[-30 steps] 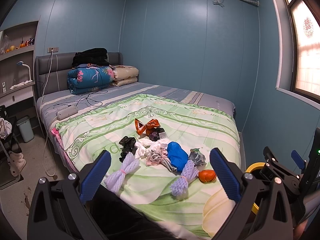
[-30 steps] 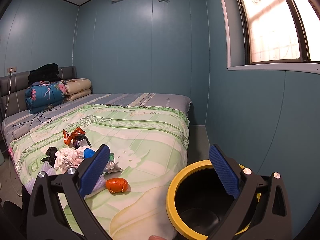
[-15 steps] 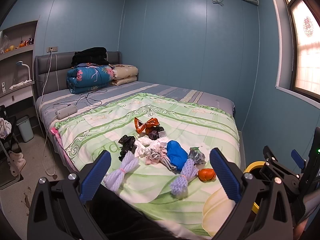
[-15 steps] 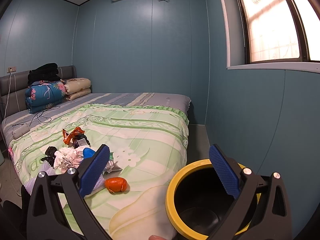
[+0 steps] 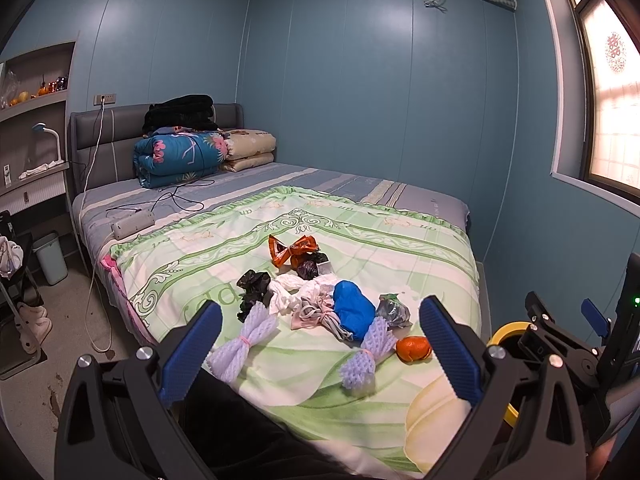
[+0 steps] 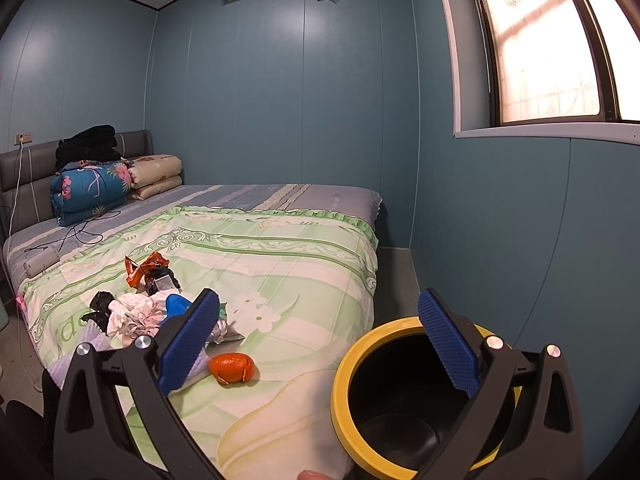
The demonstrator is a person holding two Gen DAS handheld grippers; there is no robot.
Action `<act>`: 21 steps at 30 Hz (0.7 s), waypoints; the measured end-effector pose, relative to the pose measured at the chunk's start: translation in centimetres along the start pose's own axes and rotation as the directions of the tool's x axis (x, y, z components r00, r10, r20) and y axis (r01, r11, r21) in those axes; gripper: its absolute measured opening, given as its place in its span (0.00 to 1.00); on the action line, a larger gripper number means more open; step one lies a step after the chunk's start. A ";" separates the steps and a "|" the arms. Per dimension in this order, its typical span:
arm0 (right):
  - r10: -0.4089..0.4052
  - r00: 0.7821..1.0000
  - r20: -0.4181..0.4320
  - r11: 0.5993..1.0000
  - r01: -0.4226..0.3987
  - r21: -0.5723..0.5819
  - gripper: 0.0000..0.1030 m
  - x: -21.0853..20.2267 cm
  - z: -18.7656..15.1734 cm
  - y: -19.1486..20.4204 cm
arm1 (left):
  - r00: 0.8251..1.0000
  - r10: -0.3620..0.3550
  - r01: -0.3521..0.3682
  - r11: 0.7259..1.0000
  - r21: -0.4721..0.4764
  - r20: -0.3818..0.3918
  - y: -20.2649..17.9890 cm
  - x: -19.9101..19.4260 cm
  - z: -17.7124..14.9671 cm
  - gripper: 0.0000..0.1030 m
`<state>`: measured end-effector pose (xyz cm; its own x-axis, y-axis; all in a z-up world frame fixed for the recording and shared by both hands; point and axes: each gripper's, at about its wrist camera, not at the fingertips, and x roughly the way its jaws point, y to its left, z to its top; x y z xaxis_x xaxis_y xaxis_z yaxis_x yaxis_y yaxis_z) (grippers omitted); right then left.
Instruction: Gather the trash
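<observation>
We hold our left claw [image 5: 320,354] spread wide and empty above the near edge of the bed [image 5: 400,248]; the trash pile [image 5: 320,300] lies just ahead between its fingers, an orange peel [image 5: 414,349] nearest the right finger. Our right claw [image 6: 318,346] gapes wide too, gripping nothing, with the peel [image 6: 232,367] low between its fingers and the yellow-rimmed bin [image 6: 344,376] beside the bed, partly behind its right finger
</observation>
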<state>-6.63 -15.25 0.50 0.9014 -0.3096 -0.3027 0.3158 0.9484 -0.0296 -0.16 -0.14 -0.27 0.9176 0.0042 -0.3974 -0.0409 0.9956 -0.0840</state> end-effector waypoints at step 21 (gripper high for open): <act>-0.002 1.000 -0.009 1.000 0.001 -0.002 0.92 0.1 -0.1 -0.1 | 1.000 -0.001 0.001 1.000 -0.002 -0.008 0.0 0.1 -0.1 0.93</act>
<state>-6.61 -15.33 0.39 0.8981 -0.3104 -0.3115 0.3164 0.9481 -0.0324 -0.11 -0.17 -0.40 0.9146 0.0020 -0.4044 -0.0405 0.9954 -0.0866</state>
